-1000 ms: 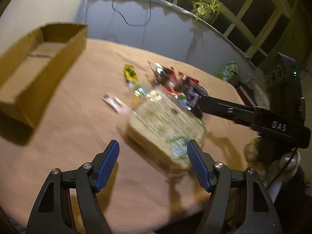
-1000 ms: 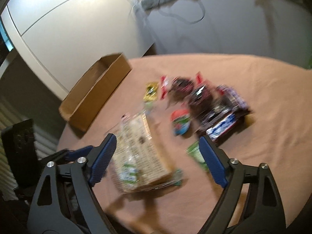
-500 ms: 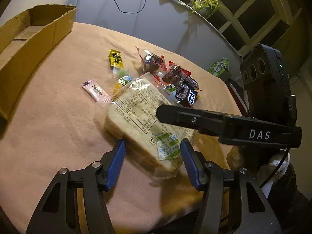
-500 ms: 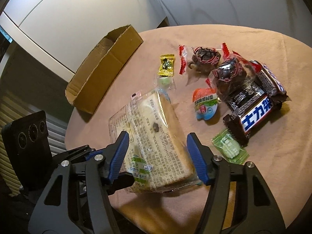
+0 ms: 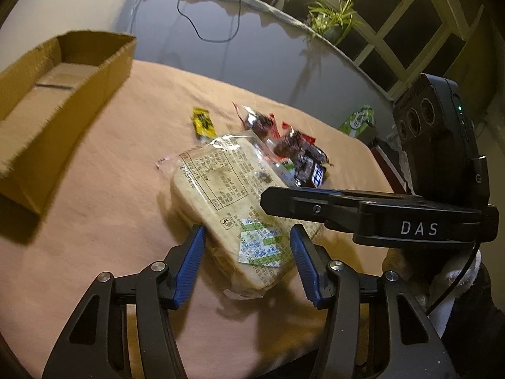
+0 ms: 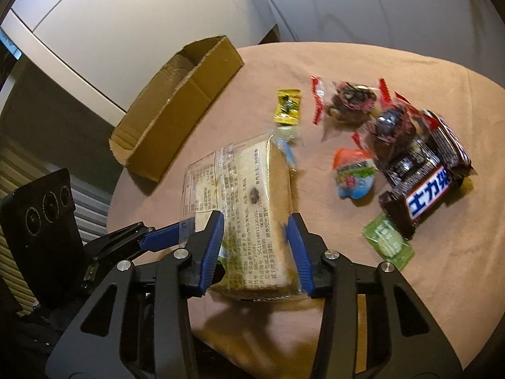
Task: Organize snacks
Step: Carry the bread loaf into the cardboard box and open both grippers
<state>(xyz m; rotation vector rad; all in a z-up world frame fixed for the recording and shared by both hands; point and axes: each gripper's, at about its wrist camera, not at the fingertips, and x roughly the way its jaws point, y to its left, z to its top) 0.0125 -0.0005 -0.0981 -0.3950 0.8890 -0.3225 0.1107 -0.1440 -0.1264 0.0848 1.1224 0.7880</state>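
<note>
A clear bag of sliced bread (image 5: pixel 227 195) is held tilted, its near end lifted off the tan table (image 5: pixel 104 170). My left gripper (image 5: pixel 247 252) is shut on its near end. My right gripper (image 6: pixel 255 240) is shut on the same bag (image 6: pixel 246 195) from the other side; its black finger crosses the left wrist view. An open cardboard box (image 5: pixel 53 94) stands at the far left, also in the right wrist view (image 6: pixel 176 104). Loose snacks lie beyond the bread: a yellow candy (image 6: pixel 288 105), red-wrapped cakes (image 6: pixel 350 98), Snickers bars (image 6: pixel 426 186), a jelly cup (image 6: pixel 355 173), a green sachet (image 6: pixel 388 241).
The table's near edge runs just under both grippers. A grey wall with a cable (image 5: pixel 202 28) and a potted plant (image 5: pixel 331 19) lie behind the table. A green tissue pack (image 5: pixel 358 121) sits off the table at the right.
Both grippers have closed in on the bread bag from opposite sides and raised its near end off the table. The other snacks have not moved.
</note>
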